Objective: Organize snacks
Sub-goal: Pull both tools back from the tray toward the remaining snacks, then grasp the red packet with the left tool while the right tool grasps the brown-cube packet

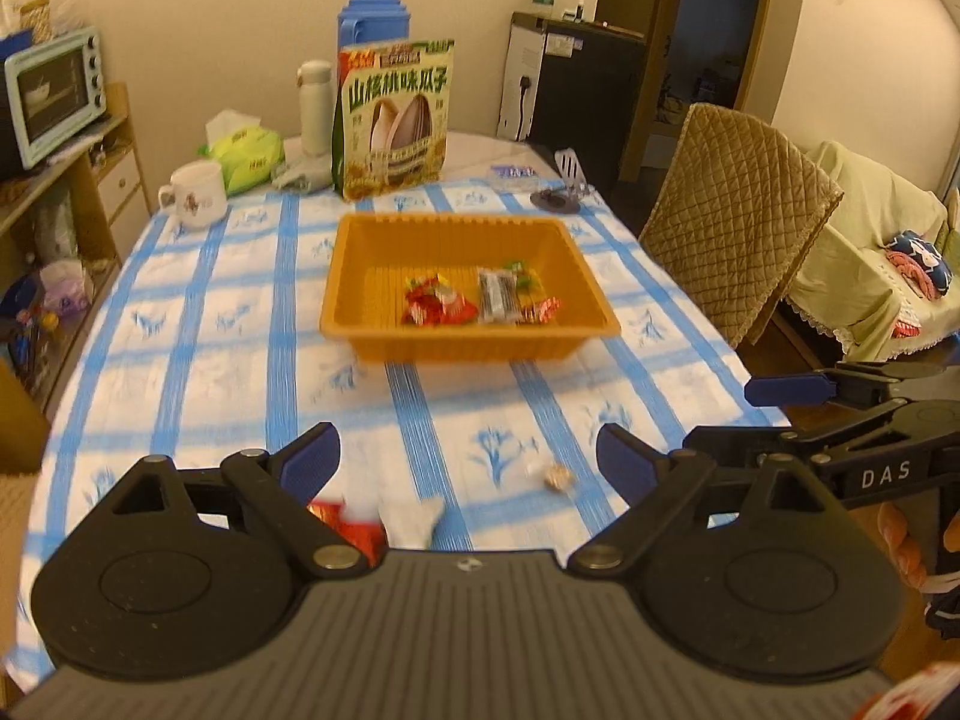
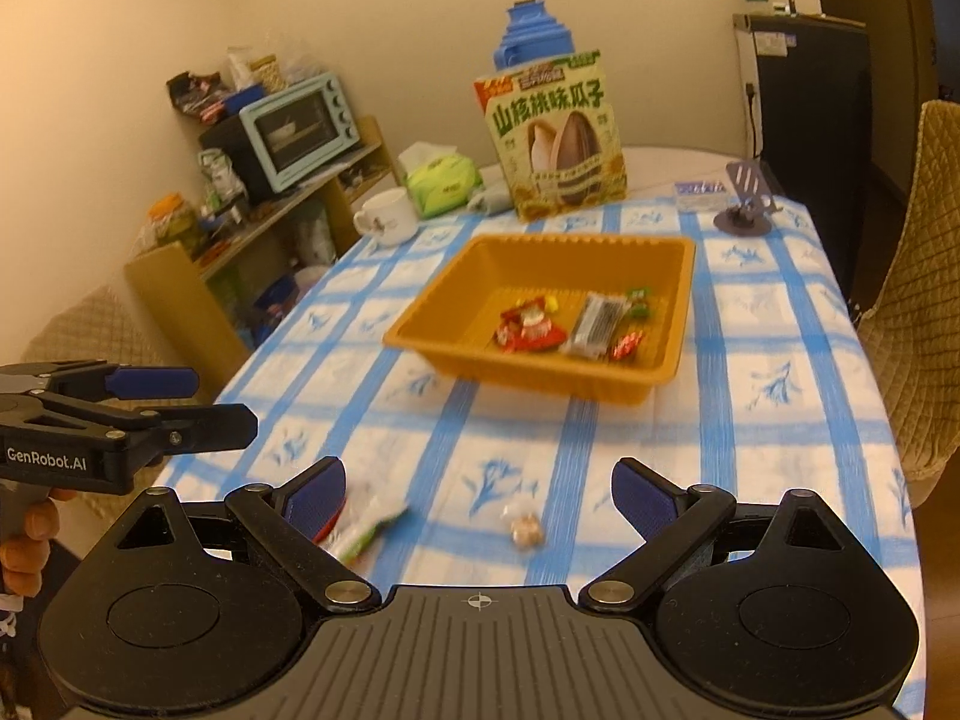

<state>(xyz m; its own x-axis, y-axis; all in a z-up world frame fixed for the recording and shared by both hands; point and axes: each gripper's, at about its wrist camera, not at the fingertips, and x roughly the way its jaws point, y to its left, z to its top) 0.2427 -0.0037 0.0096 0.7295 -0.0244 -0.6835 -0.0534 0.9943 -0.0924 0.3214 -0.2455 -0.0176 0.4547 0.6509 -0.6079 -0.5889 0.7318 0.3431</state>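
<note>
Both sets of jaws spread wide, nothing held. Left gripper (image 1: 468,456) low over near edge of worktop (image 1: 198,324), red packet (image 1: 351,525) and white wrapper (image 1: 417,516) lying just inside and below its left jaw, partly hidden by the body. Small tan candy (image 1: 557,476) loose on cloth, nearer its right jaw. Same candy (image 2: 526,528) roughly centred between jaws of right gripper (image 2: 480,492), probably lined up for next pick. Orange tray (image 1: 372,276) well ahead of both, straight out past the tips, already loaded with red snacks (image 1: 435,302) and dark bar (image 1: 498,297) bunched at its near right side. Sunflower seed bag (image 1: 393,120) upright beyond tray, likely too big for it. Three pieces left outside, judged mostly done.
</note>
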